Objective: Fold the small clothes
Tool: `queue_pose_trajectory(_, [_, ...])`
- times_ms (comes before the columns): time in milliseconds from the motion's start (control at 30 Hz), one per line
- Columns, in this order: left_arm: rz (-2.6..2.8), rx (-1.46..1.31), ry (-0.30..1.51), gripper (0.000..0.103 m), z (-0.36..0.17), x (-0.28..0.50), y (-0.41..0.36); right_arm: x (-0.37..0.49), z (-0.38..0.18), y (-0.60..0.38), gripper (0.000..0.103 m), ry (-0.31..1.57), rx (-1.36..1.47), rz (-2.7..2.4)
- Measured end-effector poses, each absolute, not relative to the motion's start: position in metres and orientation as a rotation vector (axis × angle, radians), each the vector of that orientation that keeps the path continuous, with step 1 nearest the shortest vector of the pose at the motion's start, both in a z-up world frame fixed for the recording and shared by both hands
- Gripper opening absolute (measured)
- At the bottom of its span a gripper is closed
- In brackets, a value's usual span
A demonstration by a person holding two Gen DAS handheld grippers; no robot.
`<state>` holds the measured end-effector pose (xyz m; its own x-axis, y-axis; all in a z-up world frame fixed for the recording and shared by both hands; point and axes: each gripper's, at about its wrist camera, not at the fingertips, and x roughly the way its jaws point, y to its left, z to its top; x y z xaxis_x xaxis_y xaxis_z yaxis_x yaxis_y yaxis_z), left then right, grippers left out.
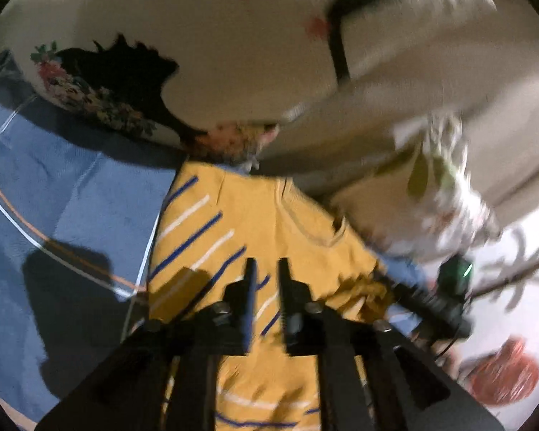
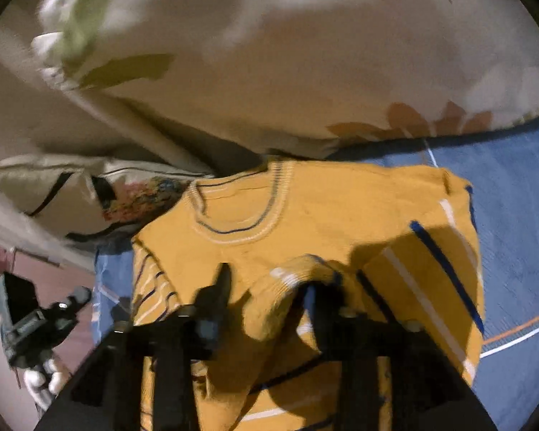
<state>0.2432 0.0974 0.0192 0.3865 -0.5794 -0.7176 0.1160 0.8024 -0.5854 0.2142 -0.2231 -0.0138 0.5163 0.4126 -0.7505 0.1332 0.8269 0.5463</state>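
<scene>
Now the left gripper (image 1: pixel 267 269) has a narrow gap betw. its jaws, and nothing is caught there; the yellow sweater (image 1: pixel 269 222) shows through the gap, below the tips. No container in either view.

The right gripper (image 2: pixel 269 280) stands wider. A bunched fold of the sweater (image 2: pixel 341 208) rises between its fingers, near the right-hand one, but the pic is blurred and I cannot tell if the pads press on it.

The sweater lies on the blue sheet (image 1: pixel 54 186), spread flat except for that fold. It is yellow w/ blue and white stripes on the sleeves. In the right wrist view its round collar (image 2: pixel 240 212) points away from the gripper, toward the pillows, so the long axis runs from the camera out to the collar. One striped sleeve (image 2: pixel 431 287) is folded over the body on the right side.

Beyond the collar lie a big cream pillow w/ orange flowers (image 2: pixel 341 54) and a floral cushion w/ dark patches (image 1: pixel 100 82), both just beside the sweater's top edge.
</scene>
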Motion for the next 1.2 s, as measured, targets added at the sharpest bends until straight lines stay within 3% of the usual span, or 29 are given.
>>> queue_pose_trajectory(67, [-0.496, -0.426, 1.123, 0.032, 0.011, 0.232, 0.09, 0.211, -0.01, -0.224, 0.05, 1.038, 0.593, 0.191])
queue_pose_trajectory(367, [-0.584, -0.297, 1.226, 0.035, -0.02, 0.196, 0.053, 0.171, 0.028, -0.241, 0.056, 1.01, 0.46, 0.247])
queue_pose_trajectory(433, [-0.594, -0.29, 1.234, 0.04, -0.022, 0.193, 0.047, 0.163, 0.036, -0.24, 0.063, 0.987, 0.375, 0.231])
queue_pose_trajectory(467, [-0.588, -0.285, 1.238, 0.044, -0.023, 0.192, 0.044, 0.161, 0.038, -0.237, 0.064, 0.987, 0.34, 0.241])
queue_pose_trajectory(567, [-0.582, -0.239, 1.235, 0.045, -0.023, 0.186, 0.032, 0.165, 0.031, -0.208, 0.065, 1.032, 0.206, 0.309])
queue_pose_trajectory(633, [-0.554, -0.178, 1.237, 0.033, -0.022, 0.182, 0.025, 0.171, 0.02, -0.186, 0.065, 1.051, 0.114, 0.325])
queue_pose_trajectory(667, [-0.54, -0.159, 1.247, 0.005, -0.022, 0.181, 0.025, 0.175, 0.013, -0.177, 0.065, 1.064, 0.096, 0.333])
queue_pose_trajectory(700, [-0.523, -0.148, 1.258, 0.004, -0.023, 0.181, 0.026, 0.179, 0.005, -0.17, 0.065, 1.083, 0.088, 0.342])
queue_pose_trajectory(733, [-0.506, -0.167, 1.255, 0.004, -0.021, 0.18, 0.031, 0.183, -0.004, -0.164, 0.06, 1.101, 0.082, 0.344])
queue_pose_trajectory(767, [-0.497, -0.189, 1.25, 0.004, -0.019, 0.18, 0.036, 0.187, -0.012, -0.159, 0.045, 1.121, 0.078, 0.339])
queue_pose_trajectory(800, [-0.484, -0.213, 1.242, 0.004, -0.015, 0.181, 0.042, 0.19, -0.017, -0.158, 0.002, 1.145, 0.078, 0.334])
queue_pose_trajectory(1033, [-0.416, -0.356, 1.103, 0.004, 0.043, 0.238, 0.085, 0.217, 0.021, -0.171, 0.003, 0.994, 0.262, 0.314])
queue_pose_trajectory(1200, [-0.358, -0.254, 1.074, 0.004, 0.042, 0.285, 0.062, 0.253, 0.028, -0.179, 0.006, 0.93, 0.334, 0.241])
